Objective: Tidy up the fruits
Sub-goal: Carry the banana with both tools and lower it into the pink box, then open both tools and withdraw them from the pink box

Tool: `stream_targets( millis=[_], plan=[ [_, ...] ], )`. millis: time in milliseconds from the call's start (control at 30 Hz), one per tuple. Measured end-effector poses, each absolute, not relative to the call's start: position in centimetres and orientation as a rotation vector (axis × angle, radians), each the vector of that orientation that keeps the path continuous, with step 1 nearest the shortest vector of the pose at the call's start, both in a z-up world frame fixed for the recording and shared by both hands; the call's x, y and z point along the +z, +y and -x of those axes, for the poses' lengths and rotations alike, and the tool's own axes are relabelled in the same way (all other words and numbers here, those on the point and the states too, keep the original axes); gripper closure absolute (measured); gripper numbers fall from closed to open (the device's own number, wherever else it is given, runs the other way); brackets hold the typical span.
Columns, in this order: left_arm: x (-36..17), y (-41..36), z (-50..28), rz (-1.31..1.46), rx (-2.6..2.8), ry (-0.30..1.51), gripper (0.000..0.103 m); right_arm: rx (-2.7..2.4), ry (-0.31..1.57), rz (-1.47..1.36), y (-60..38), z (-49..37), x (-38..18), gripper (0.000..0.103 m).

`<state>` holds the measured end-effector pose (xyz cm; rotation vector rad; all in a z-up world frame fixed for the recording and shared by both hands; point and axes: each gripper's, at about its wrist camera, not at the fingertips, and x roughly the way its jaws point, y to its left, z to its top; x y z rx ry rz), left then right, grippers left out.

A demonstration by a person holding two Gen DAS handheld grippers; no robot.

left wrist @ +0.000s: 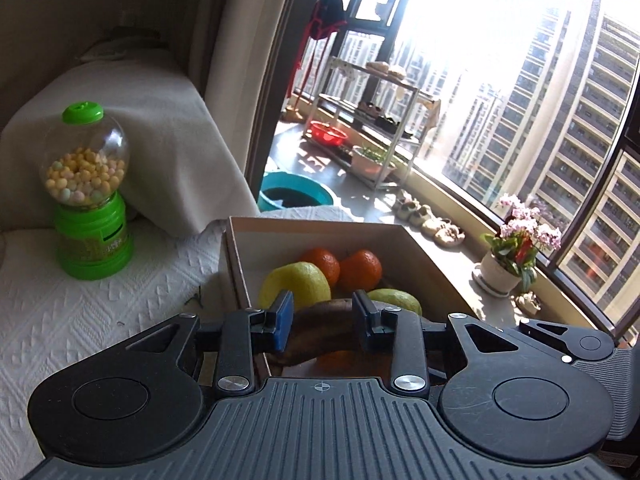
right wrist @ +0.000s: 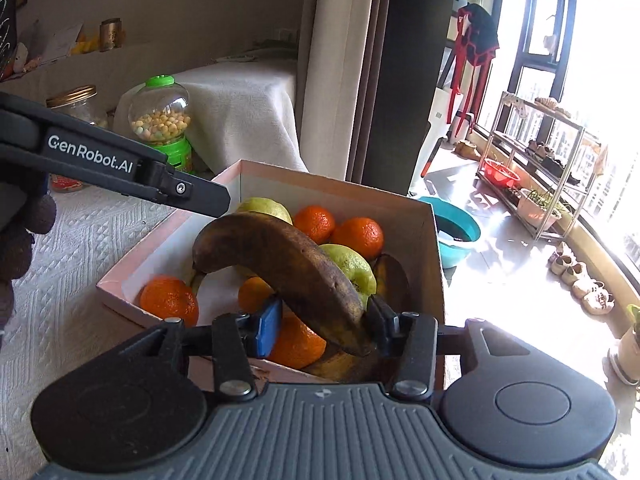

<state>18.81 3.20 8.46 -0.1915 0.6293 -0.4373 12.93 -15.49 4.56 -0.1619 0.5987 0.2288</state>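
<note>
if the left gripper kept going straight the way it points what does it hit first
Probably the brown banana already lying between the left gripper fingers; beyond it sit the yellow-green fruit and oranges in the box.

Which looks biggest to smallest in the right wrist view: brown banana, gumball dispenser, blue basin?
1. brown banana, though nearness to the camera inflates it.
2. gumball dispenser and blue basin look alike; unranked.

green plastic candy dispenser with clear globe (left wrist: 90, 196) stands on white textured cloth (left wrist: 60, 312) | teal plastic basin (left wrist: 296, 196) on balcony floor | pink-flowered plant in white pot (left wrist: 516, 248) on sill
</note>
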Motion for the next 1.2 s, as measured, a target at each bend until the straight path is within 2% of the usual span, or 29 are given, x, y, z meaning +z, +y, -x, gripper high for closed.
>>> stream_targets(
  millis=[200,500,633,800,933,967,1033,1200],
  plan=[
    [8.5,4.4,-17.5,0.224,-0.387,0.617,0.067,0.268,0.579,0.185,-14.7,-11.3,5.1,0.056],
    [8.0,3.6,-15.0,0.058,-0.274,0.623,0.066,0.184,0.567,0.088,-17.3,-9.9,5.5,0.05],
    [6.9,3.2,-14.5,0.021,-0.272,0.649,0.067,0.101,0.517,0.078,-18.7,-7.9,5.2,0.035],
    [6.0,4.0,-14.5,0.098,-0.3,0.689,0.07,0.141,0.597,-0.021,-20.6,-6.9,4.1,0.033],
    [6.0,4.7,-14.9,0.139,-0.316,0.717,0.072,0.15,0.629,0.036,-19.8,-7.9,2.5,0.033],
    [6.1,4.7,-14.9,0.132,-0.316,0.715,0.072,0.159,0.627,0.042,-19.6,-8.4,2.4,0.023],
    [6.2,4.9,-14.9,0.133,-0.302,0.706,0.072,0.187,0.637,0.06,-18.8,-9.3,2.3,0.016],
    [6.6,6.4,-15.5,0.155,-0.244,0.685,0.073,0.209,0.624,0.092,-17.3,-11.1,2.1,0.015]
  ],
)
